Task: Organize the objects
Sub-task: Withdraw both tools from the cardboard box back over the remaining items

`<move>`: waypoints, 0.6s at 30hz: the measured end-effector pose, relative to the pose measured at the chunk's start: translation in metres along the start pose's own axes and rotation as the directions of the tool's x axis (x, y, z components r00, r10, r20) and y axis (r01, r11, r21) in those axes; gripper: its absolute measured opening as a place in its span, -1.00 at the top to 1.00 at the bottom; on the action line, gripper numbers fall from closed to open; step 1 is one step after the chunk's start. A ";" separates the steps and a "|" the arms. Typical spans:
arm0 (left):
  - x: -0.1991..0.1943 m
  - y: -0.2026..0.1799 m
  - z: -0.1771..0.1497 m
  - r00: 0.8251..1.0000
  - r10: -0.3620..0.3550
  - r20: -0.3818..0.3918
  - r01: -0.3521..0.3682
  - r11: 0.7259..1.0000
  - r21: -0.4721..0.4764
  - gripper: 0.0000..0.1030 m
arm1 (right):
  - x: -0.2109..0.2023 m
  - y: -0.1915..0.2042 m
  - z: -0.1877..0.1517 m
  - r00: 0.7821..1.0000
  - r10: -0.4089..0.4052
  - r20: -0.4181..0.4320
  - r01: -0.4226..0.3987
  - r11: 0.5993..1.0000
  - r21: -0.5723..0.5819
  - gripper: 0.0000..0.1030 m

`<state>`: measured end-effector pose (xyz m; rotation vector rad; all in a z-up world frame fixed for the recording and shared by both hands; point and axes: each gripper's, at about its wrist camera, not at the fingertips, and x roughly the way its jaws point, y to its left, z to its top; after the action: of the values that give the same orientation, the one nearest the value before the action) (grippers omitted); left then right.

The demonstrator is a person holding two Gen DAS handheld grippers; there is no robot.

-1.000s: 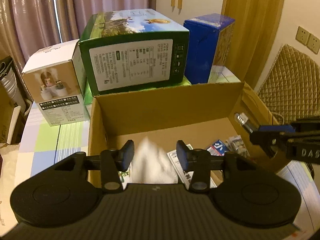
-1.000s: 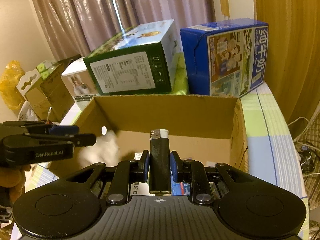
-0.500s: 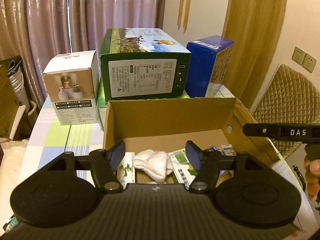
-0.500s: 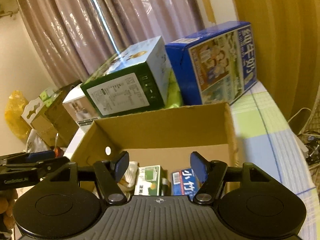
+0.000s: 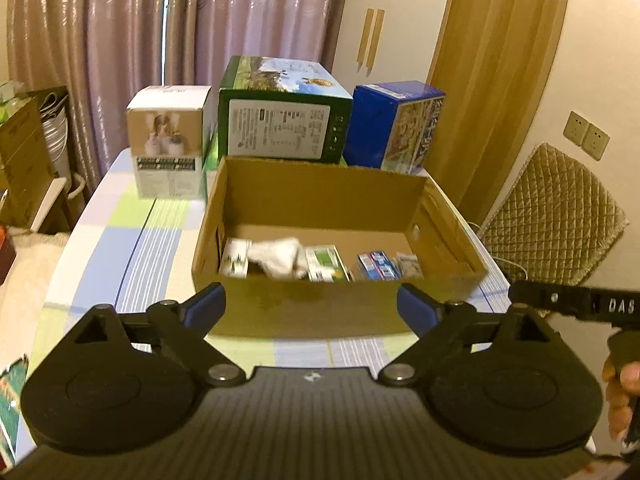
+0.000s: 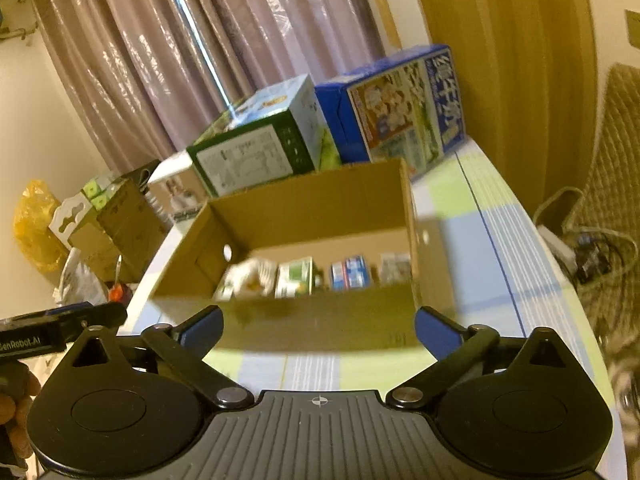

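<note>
Left wrist view: both the left gripper (image 5: 311, 308) and right gripper (image 6: 318, 330) hover level before the cardboard box (image 5: 320, 312), jaws spread wide, empty.

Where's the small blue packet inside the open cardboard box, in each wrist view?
Left wrist: small blue packet on the box floor, right of centre.
Right wrist: same packet, right of centre, blurred.
Shared landmark: big blue carton behind the open cardboard box.
</note>
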<state>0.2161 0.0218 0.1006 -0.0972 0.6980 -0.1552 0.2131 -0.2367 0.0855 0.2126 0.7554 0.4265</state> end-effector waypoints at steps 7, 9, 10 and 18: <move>-0.046 -0.016 -0.038 1.000 0.016 -0.020 -0.016 1.000 -0.007 -0.97 | -0.048 0.016 -0.043 1.000 -0.003 -0.011 0.003 1.000 0.015 -0.96; -0.057 -0.016 -0.051 1.000 0.004 -0.022 -0.005 1.000 -0.019 -0.97 | -0.059 0.022 -0.051 1.000 -0.008 -0.019 0.008 1.000 0.002 -0.96; -0.062 -0.016 -0.058 0.999 -0.002 -0.032 0.001 1.000 -0.026 -0.97 | -0.065 0.025 -0.055 1.000 -0.010 -0.022 0.010 1.000 -0.004 -0.96; -0.095 0.011 -0.112 0.992 0.102 -0.079 -0.108 0.991 -0.075 -0.97 | -0.089 0.033 -0.091 0.997 -0.002 -0.071 -0.001 0.999 -0.045 -0.96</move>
<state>0.0735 0.0447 0.0739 -0.1308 0.7831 -0.0303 0.0820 -0.2435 0.0867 0.1557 0.8145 0.4519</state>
